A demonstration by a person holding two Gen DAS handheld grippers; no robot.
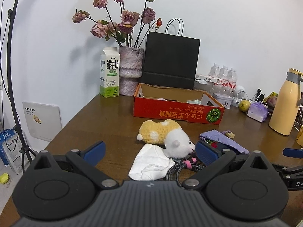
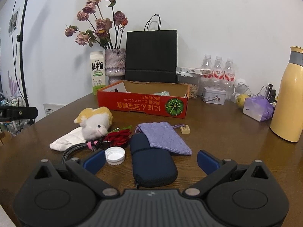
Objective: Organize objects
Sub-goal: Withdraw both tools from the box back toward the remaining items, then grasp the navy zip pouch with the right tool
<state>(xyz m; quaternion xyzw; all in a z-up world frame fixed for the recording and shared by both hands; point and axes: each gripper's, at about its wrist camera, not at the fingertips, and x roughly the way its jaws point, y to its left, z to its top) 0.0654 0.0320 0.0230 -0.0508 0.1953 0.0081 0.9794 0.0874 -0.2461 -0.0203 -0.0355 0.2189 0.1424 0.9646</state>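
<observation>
A red cardboard box (image 1: 176,111) (image 2: 142,106) stands open on the brown table. In front of it lie a yellow-and-white plush toy (image 1: 164,135) (image 2: 94,122), a white crumpled cloth (image 1: 151,163) (image 2: 66,139), a coiled black cable (image 1: 181,167) (image 2: 75,149), a red artificial flower (image 2: 119,137), a white bottle cap (image 2: 115,155), a navy zip case (image 2: 151,162) and a purple knit pouch (image 1: 223,140) (image 2: 162,137). My left gripper (image 1: 149,152) is open, just short of the cloth and plush. My right gripper (image 2: 151,162) is open, straddling the navy case without touching it.
At the back stand a milk carton (image 1: 109,71), a vase of dried roses (image 1: 130,70), a black paper bag (image 1: 170,60), water bottles (image 2: 217,70), a tin (image 2: 214,95) and a yellow flask (image 2: 289,96). A small tan block (image 2: 185,129) lies beside the pouch. A light stand (image 1: 11,60) is left.
</observation>
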